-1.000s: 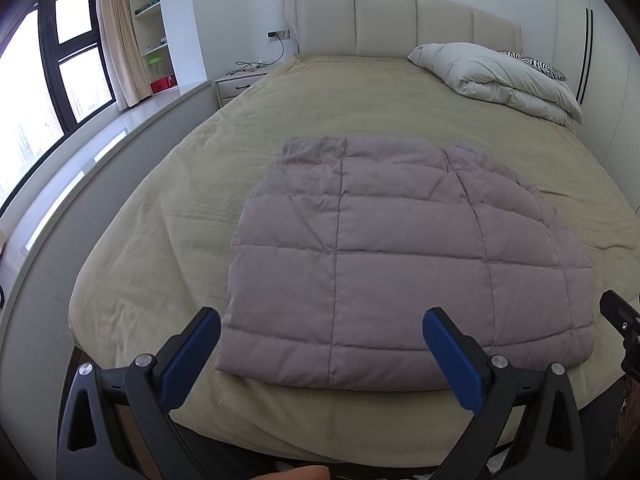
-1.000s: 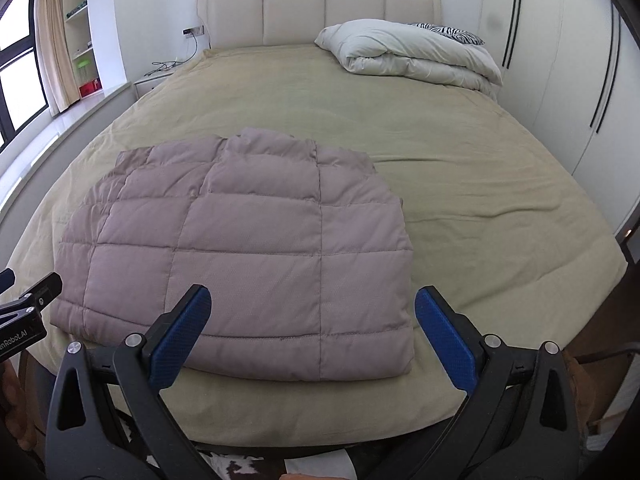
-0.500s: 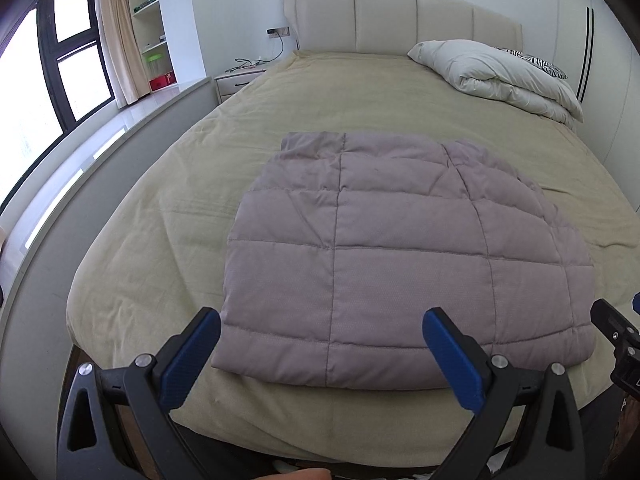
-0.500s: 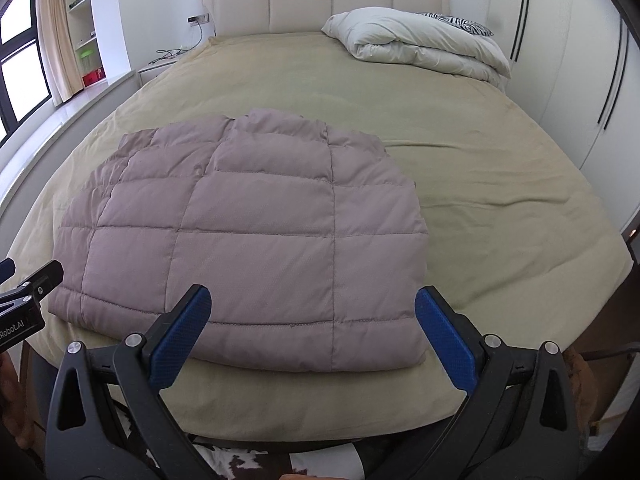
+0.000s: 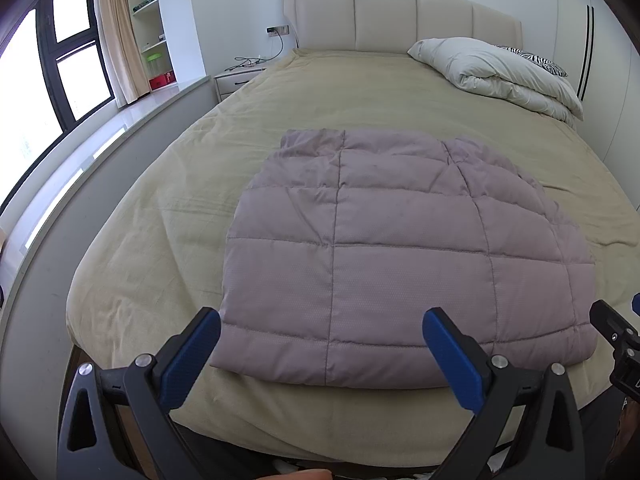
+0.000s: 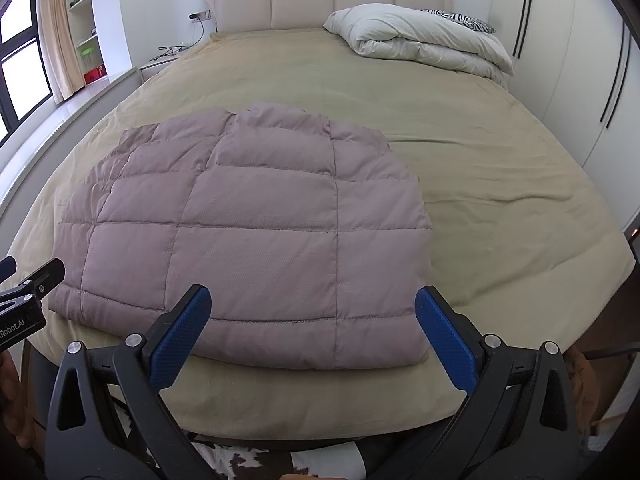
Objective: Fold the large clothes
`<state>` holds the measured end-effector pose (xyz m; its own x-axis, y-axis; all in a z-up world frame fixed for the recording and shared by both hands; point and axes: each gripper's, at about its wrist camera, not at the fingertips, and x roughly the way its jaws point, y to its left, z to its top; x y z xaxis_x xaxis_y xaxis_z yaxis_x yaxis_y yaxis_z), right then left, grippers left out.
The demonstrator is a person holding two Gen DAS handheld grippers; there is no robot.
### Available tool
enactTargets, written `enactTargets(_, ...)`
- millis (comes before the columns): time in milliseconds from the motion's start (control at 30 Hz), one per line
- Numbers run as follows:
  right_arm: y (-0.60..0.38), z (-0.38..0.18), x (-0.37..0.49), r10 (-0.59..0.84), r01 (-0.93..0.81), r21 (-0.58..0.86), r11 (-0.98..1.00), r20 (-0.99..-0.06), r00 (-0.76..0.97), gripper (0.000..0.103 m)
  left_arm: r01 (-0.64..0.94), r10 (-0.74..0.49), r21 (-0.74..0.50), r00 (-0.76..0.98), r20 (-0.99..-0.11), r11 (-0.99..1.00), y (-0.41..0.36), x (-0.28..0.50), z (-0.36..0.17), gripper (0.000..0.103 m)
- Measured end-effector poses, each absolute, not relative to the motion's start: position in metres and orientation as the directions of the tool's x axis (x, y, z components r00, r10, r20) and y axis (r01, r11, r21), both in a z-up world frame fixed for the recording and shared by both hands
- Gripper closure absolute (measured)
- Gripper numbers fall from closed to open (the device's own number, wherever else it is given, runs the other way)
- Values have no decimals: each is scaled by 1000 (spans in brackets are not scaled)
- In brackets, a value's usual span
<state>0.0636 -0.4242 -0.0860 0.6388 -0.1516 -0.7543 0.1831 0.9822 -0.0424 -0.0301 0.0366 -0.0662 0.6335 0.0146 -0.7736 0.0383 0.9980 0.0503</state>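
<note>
Jacket (image 5: 400, 256) first: in the left wrist view the mauve quilted puffer lies flat and folded into a rough rectangle on the tan bedspread (image 5: 160, 220), near the foot edge of the bed, its hem toward the camera. The left gripper (image 5: 320, 344) hangs just short of that hem with its blue-padded fingers (image 5: 188, 360) spread wide and nothing between them, the hem's left corner lying close to the left pad. A folded white duvet (image 5: 500, 72) sits at the far right by the padded headboard (image 5: 400, 16), and part of the other gripper shows at the right edge. In the right wrist view the jacket (image 6: 256, 232) fills the left and middle of the bed, its right side a straight folded edge. The right gripper (image 6: 312, 332) is likewise released, fingers (image 6: 444, 340) wide apart and holding nothing, poised above the hem's right corner. The bedspread (image 6: 500, 200) lies bare to the right, with the duvet (image 6: 420, 44) by the headboard.
</note>
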Motion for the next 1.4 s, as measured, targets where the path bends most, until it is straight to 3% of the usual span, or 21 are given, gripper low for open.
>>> enactTargets(1400, -420, -95, 71, -143, 188, -30, 982, -767, 625, 0, 40, 17, 54, 630, -776, 998, 38, -30, -68, 0)
